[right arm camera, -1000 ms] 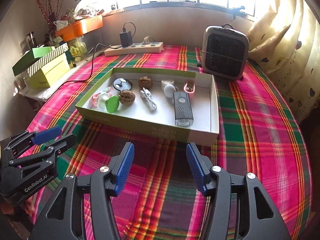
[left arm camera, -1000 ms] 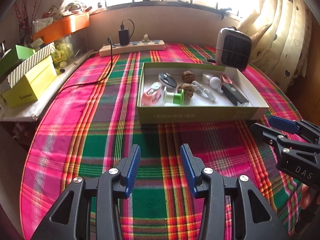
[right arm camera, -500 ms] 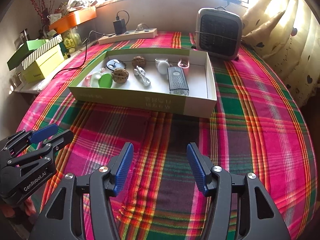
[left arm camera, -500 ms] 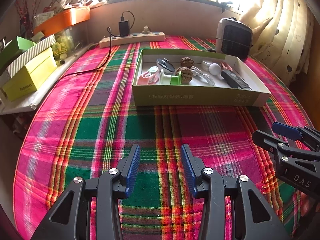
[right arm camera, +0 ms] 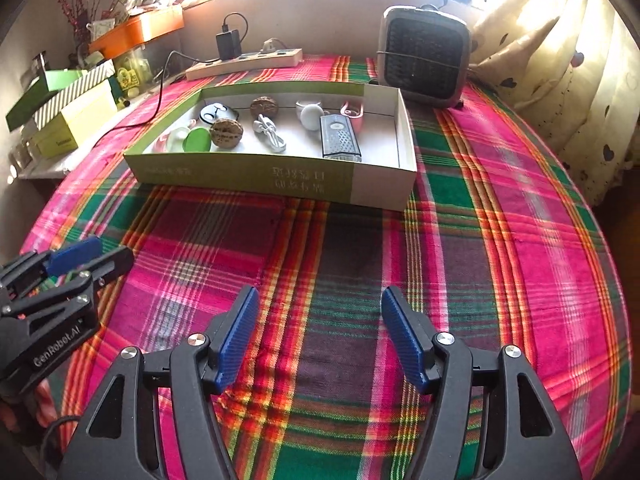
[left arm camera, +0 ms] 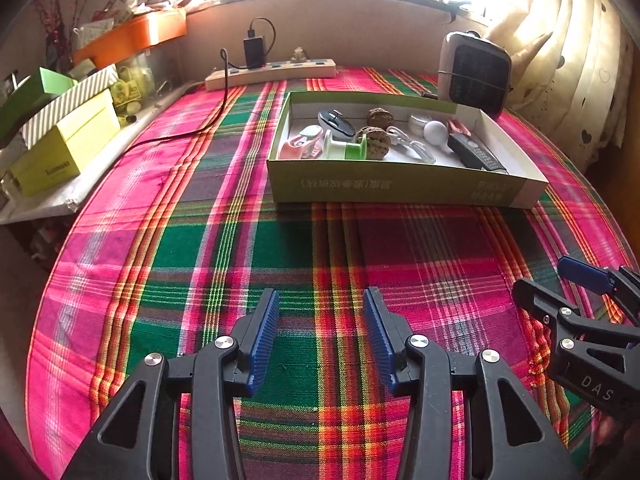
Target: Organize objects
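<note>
A shallow green-and-white cardboard box (left arm camera: 400, 190) (right arm camera: 280, 178) sits on the plaid tablecloth. Inside lie two walnuts (right arm camera: 226, 131), a green spool (left arm camera: 346, 148), a white cable (right arm camera: 270, 132), a white ball (right arm camera: 311, 115), a black remote (right arm camera: 339, 140), a pink item (left arm camera: 298, 146) and a dark disc (right arm camera: 214, 114). My left gripper (left arm camera: 320, 332) is open and empty, well short of the box. My right gripper (right arm camera: 318, 332) is open and empty too, beside the left one (right arm camera: 80, 264).
A small fan heater (right arm camera: 426, 56) stands behind the box at the right. A power strip with a charger (left arm camera: 272, 70) lies at the back. Yellow, striped and green boxes (left arm camera: 64, 144) sit on a side shelf at left. Curtains (right arm camera: 560, 80) hang at right.
Both grippers have pulled back toward the near edge and dropped lower; the box now looks farther away and is seen more from the side. Both stay open and empty.
</note>
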`<action>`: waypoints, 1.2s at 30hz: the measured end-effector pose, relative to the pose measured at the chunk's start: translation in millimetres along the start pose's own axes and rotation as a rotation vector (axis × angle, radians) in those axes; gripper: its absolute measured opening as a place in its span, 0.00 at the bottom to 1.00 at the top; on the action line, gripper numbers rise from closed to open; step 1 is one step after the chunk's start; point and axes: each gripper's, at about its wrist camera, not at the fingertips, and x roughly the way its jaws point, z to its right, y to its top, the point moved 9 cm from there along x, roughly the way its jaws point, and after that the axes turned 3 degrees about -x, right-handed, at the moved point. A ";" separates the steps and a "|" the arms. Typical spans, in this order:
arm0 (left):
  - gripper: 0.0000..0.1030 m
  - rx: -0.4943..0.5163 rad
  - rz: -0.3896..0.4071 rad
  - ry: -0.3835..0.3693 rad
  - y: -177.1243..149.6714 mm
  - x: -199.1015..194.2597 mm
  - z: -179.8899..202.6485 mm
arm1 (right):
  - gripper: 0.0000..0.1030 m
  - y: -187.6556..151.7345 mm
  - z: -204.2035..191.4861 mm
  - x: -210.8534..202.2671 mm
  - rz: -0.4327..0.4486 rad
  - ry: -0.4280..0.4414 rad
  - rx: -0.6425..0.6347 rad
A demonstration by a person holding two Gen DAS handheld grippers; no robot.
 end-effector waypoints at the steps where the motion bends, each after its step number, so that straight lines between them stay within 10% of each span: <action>1: 0.41 -0.005 0.000 -0.002 -0.4 -0.5 -0.3 | 0.66 -0.3 1.0 -0.1 0.000 -0.002 0.003; 36: 0.45 -0.013 -0.005 0.009 -1.1 -0.9 -1.4 | 0.76 1.7 7.1 3.4 -0.009 -0.025 0.035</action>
